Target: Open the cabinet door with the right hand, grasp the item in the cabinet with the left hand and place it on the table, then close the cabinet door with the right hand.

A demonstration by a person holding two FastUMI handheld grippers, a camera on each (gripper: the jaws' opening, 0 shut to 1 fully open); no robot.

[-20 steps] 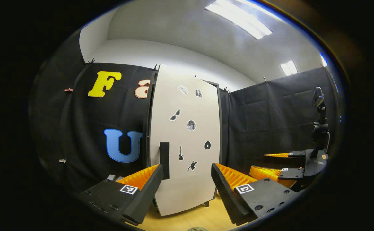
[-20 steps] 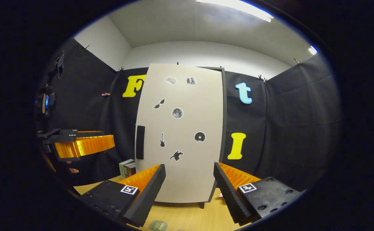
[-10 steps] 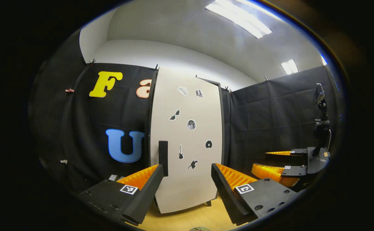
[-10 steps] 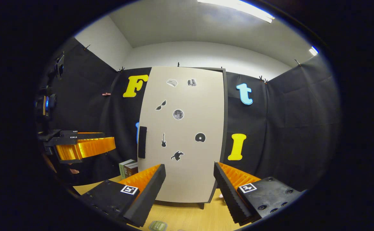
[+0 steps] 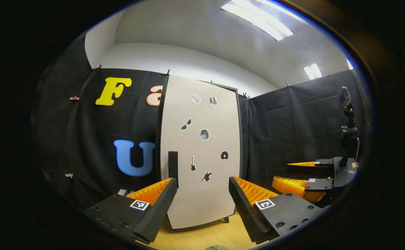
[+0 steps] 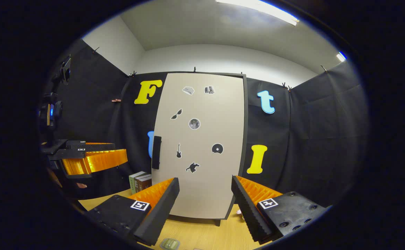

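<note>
On the wooden table [image 6: 202, 234] stands a closed cabinet [image 6: 202, 146]; both hand-held grippers [image 5: 202, 199] [image 6: 205, 201] spread

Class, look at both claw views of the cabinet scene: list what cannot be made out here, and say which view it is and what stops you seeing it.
1. Item in the cabinet: both views, hidden behind the closed cabinet door.
2. Small green object on the table: right gripper view, cut off by the bottom edge.
3. Books beside the cabinet: right gripper view, partly hidden by the right claw; titles too small.
4. Door stickers: left gripper view, details too small.
</note>
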